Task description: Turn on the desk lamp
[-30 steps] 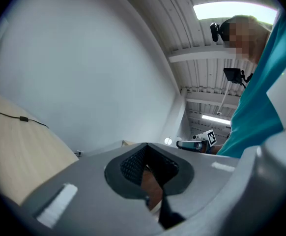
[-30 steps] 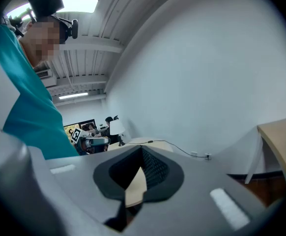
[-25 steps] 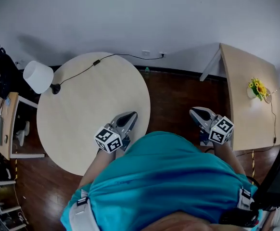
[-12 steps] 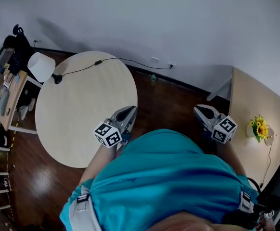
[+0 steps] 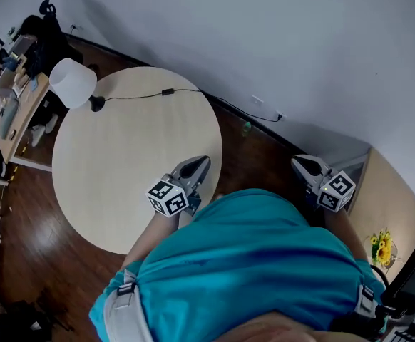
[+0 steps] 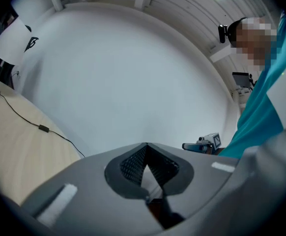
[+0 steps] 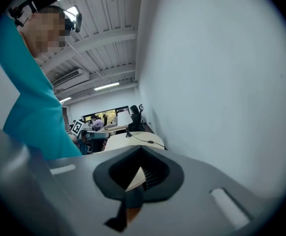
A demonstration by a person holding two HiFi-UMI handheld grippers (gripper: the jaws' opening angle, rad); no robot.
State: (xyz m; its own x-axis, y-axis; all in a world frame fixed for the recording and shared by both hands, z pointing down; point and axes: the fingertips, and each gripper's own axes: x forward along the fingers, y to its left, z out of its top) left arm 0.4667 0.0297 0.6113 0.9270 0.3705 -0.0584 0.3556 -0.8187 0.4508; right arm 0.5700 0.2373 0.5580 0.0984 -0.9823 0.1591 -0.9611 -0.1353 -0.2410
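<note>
Left grey two-jaw gripper (image 5: 195,166) and right grey two-jaw gripper (image 5: 306,166) are held close in, jaws shut, nothing gripped (prob. a carry pose for approach). White-shaded desk lamp (image 5: 73,83) stands at far-left rim of round pale wooden table (image 5: 122,184), well apart.

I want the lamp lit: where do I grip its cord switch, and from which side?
Probably pinch the switch across its narrow flanks, from above with the left gripper: it lies flat on the table, cord leaving both ends, so only top and flanks are free.
</note>
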